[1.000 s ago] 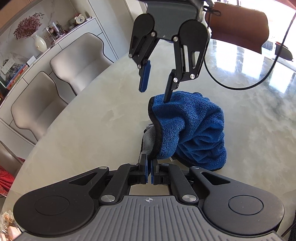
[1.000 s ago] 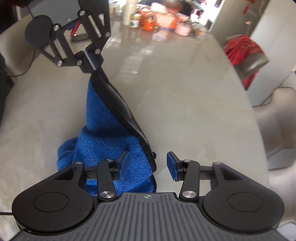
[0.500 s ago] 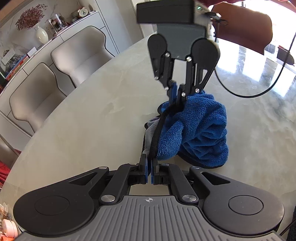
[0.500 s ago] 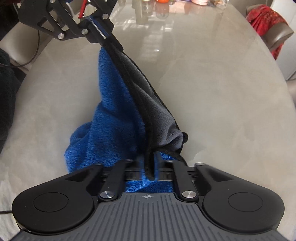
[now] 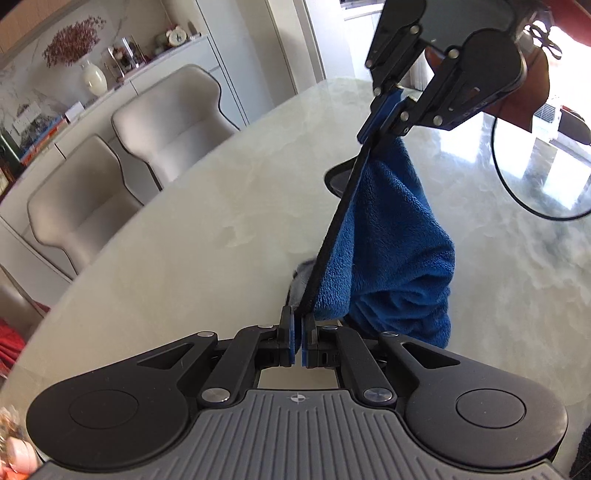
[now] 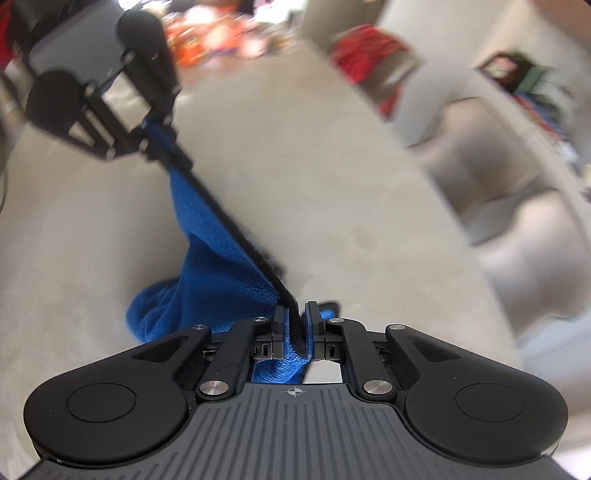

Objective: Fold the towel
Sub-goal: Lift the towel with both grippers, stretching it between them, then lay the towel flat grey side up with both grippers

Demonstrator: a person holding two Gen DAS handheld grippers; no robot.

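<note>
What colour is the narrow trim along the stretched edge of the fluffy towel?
Black trim on the blue fluffy towel; clearest in the left wrist view.

A pale marble-patterned table (image 5: pixel 192 236) is seen filling the lower field. Two light upholstered chairs (image 5: pixel 170 122) are set against its far side, side by side. Behind them a white sideboard (image 5: pixel 122 86) is noted, on which a cream vase (image 5: pixel 94 77) with dried reddish flowers, a small clock (image 5: pixel 176 36) and some books (image 5: pixel 40 134) are placed. A black cable (image 5: pixel 517 199) is looped across the tabletop at right. A brown chair back (image 5: pixel 524 107) is partly seen beyond. In the blurred right wrist view, a red cloth (image 6: pixel 369 55) is draped over a seat.
</note>
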